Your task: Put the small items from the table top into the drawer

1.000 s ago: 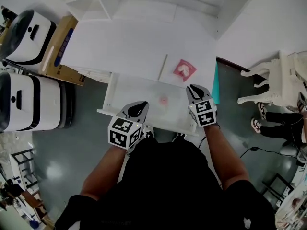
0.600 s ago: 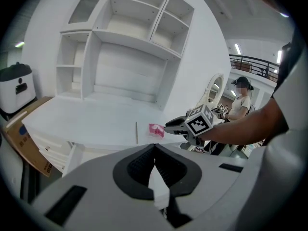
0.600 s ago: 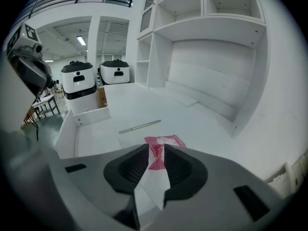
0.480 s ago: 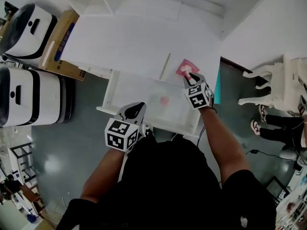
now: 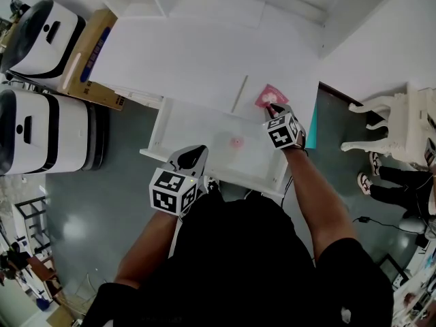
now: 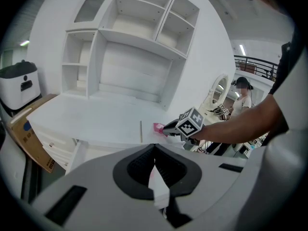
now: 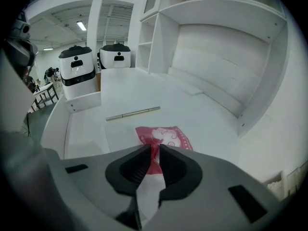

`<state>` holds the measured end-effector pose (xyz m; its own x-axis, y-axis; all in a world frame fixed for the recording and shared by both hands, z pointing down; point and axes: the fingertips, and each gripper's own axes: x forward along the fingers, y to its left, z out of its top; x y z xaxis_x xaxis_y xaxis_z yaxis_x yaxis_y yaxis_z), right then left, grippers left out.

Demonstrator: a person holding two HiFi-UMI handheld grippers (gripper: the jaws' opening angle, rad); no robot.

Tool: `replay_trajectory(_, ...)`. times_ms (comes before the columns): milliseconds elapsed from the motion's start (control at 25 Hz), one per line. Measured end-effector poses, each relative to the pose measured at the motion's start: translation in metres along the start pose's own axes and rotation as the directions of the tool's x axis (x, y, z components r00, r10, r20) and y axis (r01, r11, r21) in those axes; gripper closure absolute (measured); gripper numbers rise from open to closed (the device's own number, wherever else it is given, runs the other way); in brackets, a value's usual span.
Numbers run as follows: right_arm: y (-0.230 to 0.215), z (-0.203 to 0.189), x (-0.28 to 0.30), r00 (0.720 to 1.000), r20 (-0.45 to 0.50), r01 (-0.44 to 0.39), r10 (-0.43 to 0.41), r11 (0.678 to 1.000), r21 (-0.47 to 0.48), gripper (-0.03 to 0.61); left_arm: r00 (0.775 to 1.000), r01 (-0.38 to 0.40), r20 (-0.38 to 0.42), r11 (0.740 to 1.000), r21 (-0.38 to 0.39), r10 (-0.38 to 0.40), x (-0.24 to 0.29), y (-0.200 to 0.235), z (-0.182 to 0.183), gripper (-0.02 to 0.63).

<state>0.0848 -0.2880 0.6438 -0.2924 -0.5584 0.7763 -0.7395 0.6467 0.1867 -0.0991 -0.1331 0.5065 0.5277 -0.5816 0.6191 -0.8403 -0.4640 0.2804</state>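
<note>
A red packet (image 5: pixel 270 95) (image 7: pixel 163 135) lies on the white table top near its right edge. My right gripper (image 5: pixel 272 110) (image 7: pixel 154 150) is down on the packet's near edge, its jaws closed to a thin slit with red showing between them. A thin stick (image 5: pixel 240 94) (image 7: pixel 133 113) lies on the table left of the packet. Below the table edge the drawer (image 5: pixel 155 132) stands pulled out, and a small pink item (image 5: pixel 237 142) rests on its floor. My left gripper (image 5: pixel 195 157) (image 6: pixel 154 150) hovers shut and empty over the drawer's front edge.
Two white machines (image 5: pixel 37 34) (image 5: pixel 30 136) and a cardboard box (image 5: pixel 88 54) stand left of the table. White shelves (image 7: pixel 216 47) rise along the back of the table. A white carved stool (image 5: pixel 395 118) and a person's feet (image 5: pixel 381 172) are at the right.
My right gripper moved forward from over the drawer to the red packet and closed on its near edge. The left gripper stayed where it was.
</note>
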Motion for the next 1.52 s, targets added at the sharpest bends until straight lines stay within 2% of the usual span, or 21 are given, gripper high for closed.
replay_trajectory(280, 0.001, -0.001, -0.005, 1.0, -0.001, 0.001, -0.001, 1.0, 0.011, 0.537, 1.0, 0.011, -0.003, 1.0, 0.01, -0.011, -0.001, -0.001, -0.002, 0.604)
replay_trajectory(880, 0.006, 0.012, -0.051, 0.996, 0.079, 0.027, -0.03, 0.999, 0.031, 0.543, 0.998, 0.066, 0.005, 0.996, 0.055, -0.066, -0.002, -0.015, -0.001, 0.604)
replay_trajectory(1160, 0.022, 0.005, -0.086, 0.993, 0.115, -0.01, 0.004, 0.999, 0.051, 0.545, 0.997, 0.07, 0.008, 0.996, 0.061, -0.071, -0.001, -0.018, -0.004, 0.604)
replay_trajectory(1520, 0.084, -0.03, -0.108, 0.988, 0.09, -0.128, 0.127, 0.992, 0.004, 0.544, 0.997, 0.077, -0.006, 0.995, 0.064, -0.077, -0.002, -0.023, -0.01, 0.604)
